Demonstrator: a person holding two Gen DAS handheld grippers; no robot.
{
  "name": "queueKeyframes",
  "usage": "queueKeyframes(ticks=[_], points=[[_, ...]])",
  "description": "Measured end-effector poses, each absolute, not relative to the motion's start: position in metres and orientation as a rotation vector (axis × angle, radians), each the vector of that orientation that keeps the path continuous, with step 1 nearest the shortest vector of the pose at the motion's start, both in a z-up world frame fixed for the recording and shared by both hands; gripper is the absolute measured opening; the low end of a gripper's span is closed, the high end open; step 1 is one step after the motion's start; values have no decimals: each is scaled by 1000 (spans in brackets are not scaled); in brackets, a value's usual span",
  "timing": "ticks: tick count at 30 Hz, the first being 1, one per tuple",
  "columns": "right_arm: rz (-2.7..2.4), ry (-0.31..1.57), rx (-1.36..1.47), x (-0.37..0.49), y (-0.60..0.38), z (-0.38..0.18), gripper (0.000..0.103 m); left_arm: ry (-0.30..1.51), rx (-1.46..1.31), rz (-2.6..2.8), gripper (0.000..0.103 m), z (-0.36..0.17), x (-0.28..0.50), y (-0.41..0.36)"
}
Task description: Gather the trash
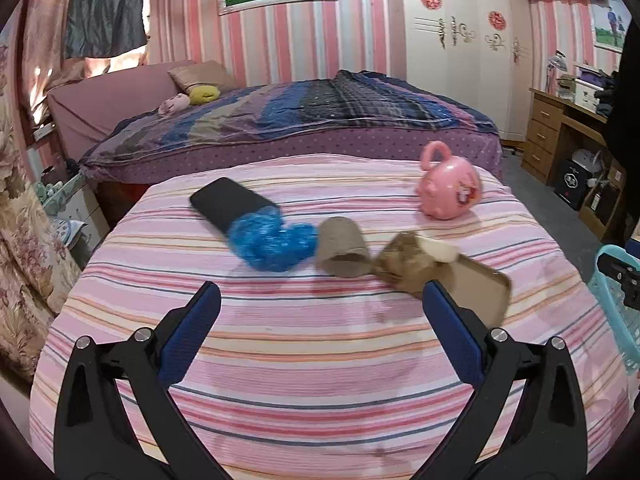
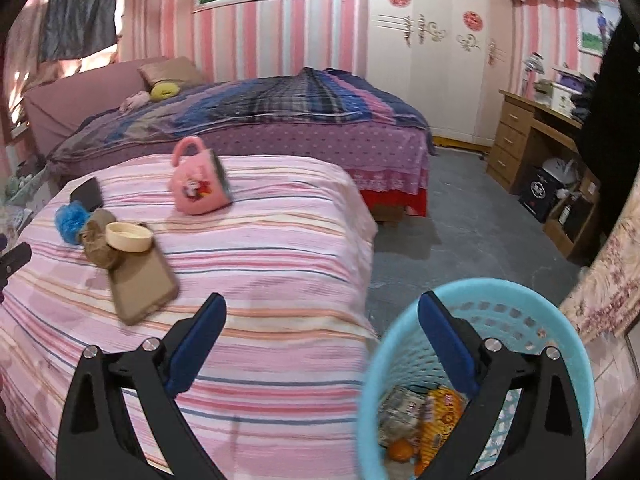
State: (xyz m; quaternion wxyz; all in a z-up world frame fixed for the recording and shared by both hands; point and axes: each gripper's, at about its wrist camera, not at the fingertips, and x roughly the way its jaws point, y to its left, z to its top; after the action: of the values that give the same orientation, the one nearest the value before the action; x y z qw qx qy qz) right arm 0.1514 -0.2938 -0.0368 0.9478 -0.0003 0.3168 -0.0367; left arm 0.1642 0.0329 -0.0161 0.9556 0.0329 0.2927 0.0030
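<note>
Trash lies in a loose row across the pink striped bedspread [image 1: 280, 360]: a blue crumpled wad [image 1: 276, 244] at the 11 o'clock position of the left wrist view, touching a black flat case [image 1: 228, 202] behind it; a brown cardboard tube [image 1: 344, 252] just beside the wad at 12 o'clock; a crumpled brown paper lump [image 1: 404, 264] next to the tube, with a cream shallow lid [image 2: 130, 236] resting on it and a flat brown card [image 2: 142, 284] extending from under it. A pink toy bag [image 1: 448, 190] with a handle stands apart at 1 o'clock. Left gripper [image 1: 322, 300] hovers above the bedspread, fingers spread wide and empty, short of the tube. Right gripper [image 2: 322, 312] is likewise spread wide, holding nothing; its right finger sits over the light blue basket [image 2: 568, 320], its left finger over the bedspread edge. The basket stands on the floor at 5 o'clock of the right wrist view, just beside the bed, containing wrappers [image 2: 404, 412], a yellow packet [image 2: 442, 416] and an orange round item [image 2: 400, 450]. A second bed [image 1: 320, 120] with a plaid quilt lies beyond.
</note>
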Motion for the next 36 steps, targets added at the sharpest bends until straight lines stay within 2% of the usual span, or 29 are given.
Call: queueKeyframes(ticks=[14,20,31,36], points=[[66,618,-93,203,-209,-27,94,617,30,133,97,-24,193,100],[95,637,-127,217,-184,-42,94,633,14,174,97,-34,206,120],[146,675,-230,231,-164,-53,93,677,25,207,97,-56,225,123],[183,697,-263,237,-151,-59,80,674,46,208,97,-55,226,120]])
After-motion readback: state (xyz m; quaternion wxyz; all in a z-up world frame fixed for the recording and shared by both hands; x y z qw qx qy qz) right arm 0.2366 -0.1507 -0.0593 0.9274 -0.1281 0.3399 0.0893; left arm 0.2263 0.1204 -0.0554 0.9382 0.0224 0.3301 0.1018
